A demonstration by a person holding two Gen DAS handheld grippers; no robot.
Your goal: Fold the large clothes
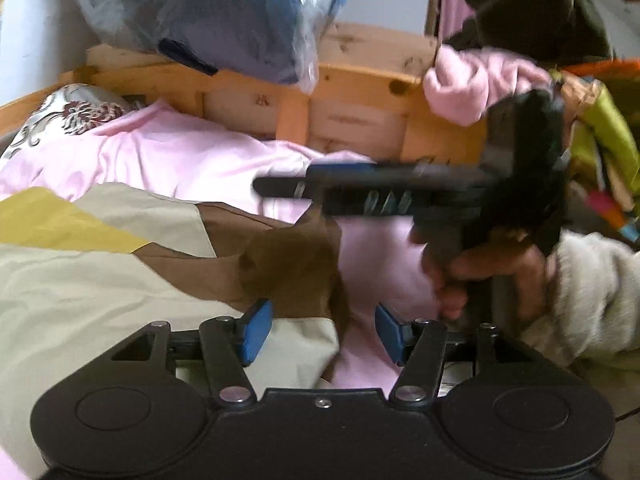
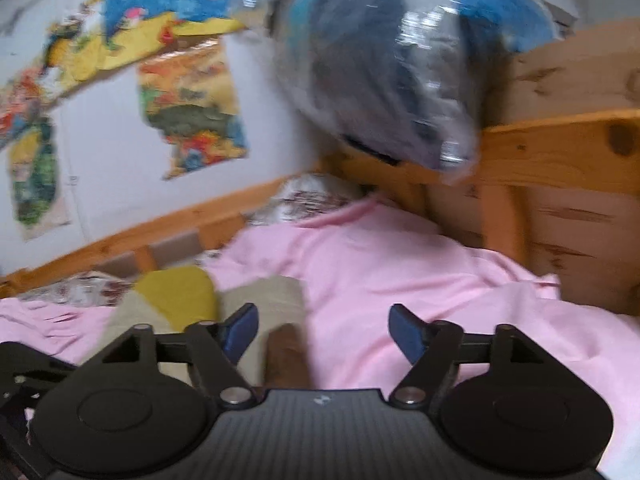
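A large garment (image 1: 80, 280) in beige, brown and yellow lies spread on the pink sheet (image 1: 180, 160). My left gripper (image 1: 323, 332) stands open over its right edge. A brown fold (image 1: 292, 272) sits just ahead of the blue pads, which press on nothing. My right gripper (image 1: 280, 190) hovers side-on above the sheet, held by a hand (image 1: 480, 276) in a cream sleeve. In the right wrist view the right gripper (image 2: 323, 334) is open and wide. The garment's beige panel (image 2: 276, 296) and a brown strip (image 2: 286, 356) lie between and below its fingers, untouched.
A wooden bed frame (image 1: 360, 92) closes the far side. On it rests a clear plastic bag (image 1: 208, 20) of blue things. A patterned pillow (image 1: 76, 112) lies at the far left, a pink fluffy cloth (image 1: 468, 84) and colourful items (image 1: 600, 152) at the right. Posters (image 2: 188, 100) hang on the wall.
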